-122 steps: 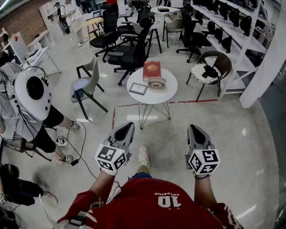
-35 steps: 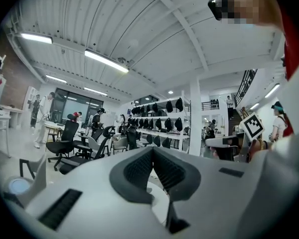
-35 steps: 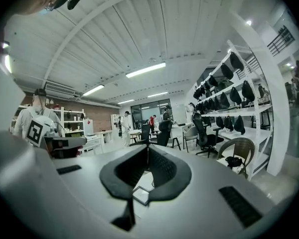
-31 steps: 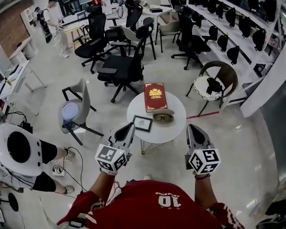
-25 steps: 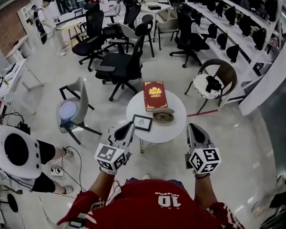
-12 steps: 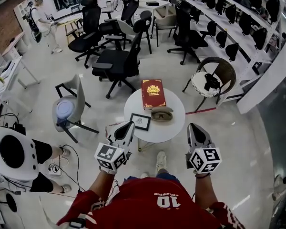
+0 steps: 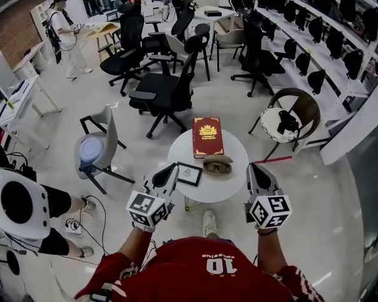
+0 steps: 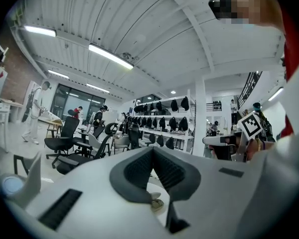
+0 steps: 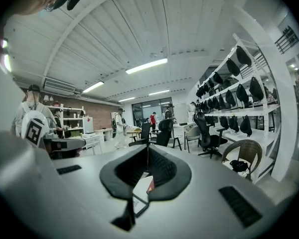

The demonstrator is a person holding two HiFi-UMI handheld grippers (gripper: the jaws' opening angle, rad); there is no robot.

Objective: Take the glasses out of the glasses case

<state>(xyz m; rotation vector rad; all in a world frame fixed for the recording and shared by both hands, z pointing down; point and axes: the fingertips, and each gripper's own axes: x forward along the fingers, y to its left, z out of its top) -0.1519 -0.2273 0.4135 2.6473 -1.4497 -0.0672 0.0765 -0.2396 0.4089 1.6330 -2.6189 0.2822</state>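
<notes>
An open tan glasses case point(image 7: 217, 165) with dark glasses in it lies on the round white table point(image 7: 229, 184), just below a red book point(image 7: 208, 136). A small framed picture point(image 7: 189, 173) lies to the case's left. In the head view, my left gripper point(image 7: 171, 167) hovers over the table's near left edge, close to the frame, shut and empty. My right gripper point(image 7: 254, 167) is held just off the table's right edge, also shut and empty. In the left gripper view, the shut left gripper point(image 8: 153, 149) shows the case point(image 8: 156, 201) below it. In the right gripper view, the right gripper point(image 9: 147, 146) is shut, with the book point(image 9: 150, 184) below.
A grey chair point(image 7: 99, 148) stands left of the table, a black office chair point(image 7: 168, 88) behind it, and a wicker chair point(image 7: 290, 115) to the right. A person with a white helmet point(image 7: 17, 201) crouches at the left. Shelving point(image 7: 331, 49) lines the right wall.
I have walked up to the table, which now lies just in front of both grippers. Both grippers have stayed shut and held level.
</notes>
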